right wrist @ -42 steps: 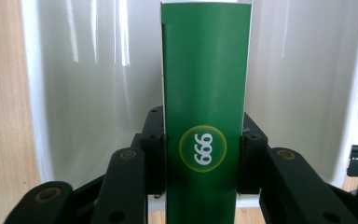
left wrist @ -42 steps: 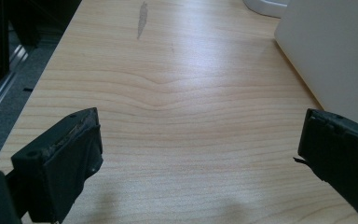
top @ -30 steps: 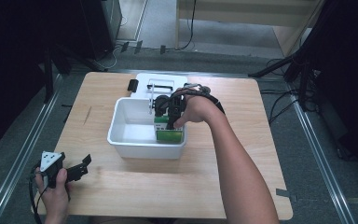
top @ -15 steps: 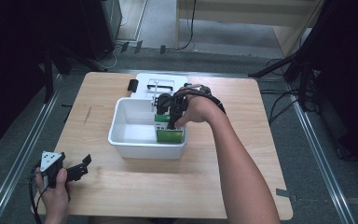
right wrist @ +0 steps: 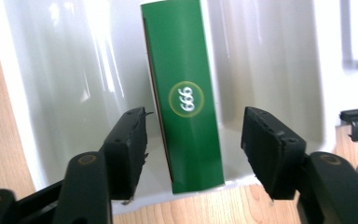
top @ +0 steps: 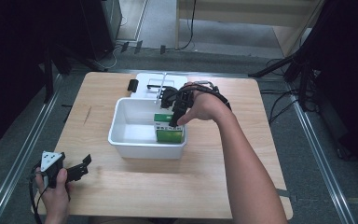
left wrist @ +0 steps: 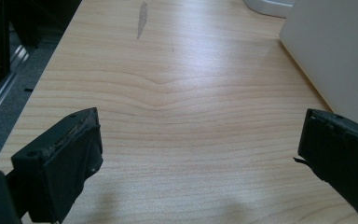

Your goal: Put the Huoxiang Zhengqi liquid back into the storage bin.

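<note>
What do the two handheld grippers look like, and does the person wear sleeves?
Both grippers are black with two blocky jaws whose pad edges look worn. The left gripper carries a grey three-cornered plate with dark dots and trails a black cable. The right gripper has black cables looping over the hand. The forearms show no sleeves.

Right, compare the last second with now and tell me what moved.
Almost nothing visibly changed. The right gripper stays at the green box in the white tub, jaws open either side of the box and not touching it in the right gripper view. The box stands where it did. The left gripper stays open above the table's near left corner.
</note>
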Action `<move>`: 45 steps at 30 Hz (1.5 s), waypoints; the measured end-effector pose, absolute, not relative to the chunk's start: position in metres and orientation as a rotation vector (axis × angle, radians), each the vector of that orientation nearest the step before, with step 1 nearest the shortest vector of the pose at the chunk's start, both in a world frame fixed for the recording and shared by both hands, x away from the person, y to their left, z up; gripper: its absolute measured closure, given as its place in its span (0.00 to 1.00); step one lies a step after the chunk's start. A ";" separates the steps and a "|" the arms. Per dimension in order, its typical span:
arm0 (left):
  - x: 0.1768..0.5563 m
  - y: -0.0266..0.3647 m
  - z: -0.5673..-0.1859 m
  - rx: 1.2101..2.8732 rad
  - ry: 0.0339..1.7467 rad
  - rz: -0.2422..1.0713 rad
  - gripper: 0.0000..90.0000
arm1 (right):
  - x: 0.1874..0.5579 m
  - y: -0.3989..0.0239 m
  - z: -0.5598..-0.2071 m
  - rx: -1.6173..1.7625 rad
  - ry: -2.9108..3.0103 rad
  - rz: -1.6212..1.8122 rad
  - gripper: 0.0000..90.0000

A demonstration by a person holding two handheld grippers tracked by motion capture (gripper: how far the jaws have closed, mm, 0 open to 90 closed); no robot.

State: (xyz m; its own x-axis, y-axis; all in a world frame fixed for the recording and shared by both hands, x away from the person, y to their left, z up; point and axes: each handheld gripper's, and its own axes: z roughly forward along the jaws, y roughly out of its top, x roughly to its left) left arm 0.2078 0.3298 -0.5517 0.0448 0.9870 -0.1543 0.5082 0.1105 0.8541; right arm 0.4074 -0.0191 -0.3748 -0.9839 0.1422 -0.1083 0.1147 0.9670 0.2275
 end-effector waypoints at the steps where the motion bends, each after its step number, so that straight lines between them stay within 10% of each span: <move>1: 0.208 0.330 -0.552 1.509 1.576 0.745 0.01 | 0.407 -0.020 -0.373 0.209 2.988 0.342 0.45; 45: 0.208 0.329 -0.552 1.505 1.574 0.754 0.01 | 0.414 -0.141 -0.359 0.779 2.680 0.746 0.38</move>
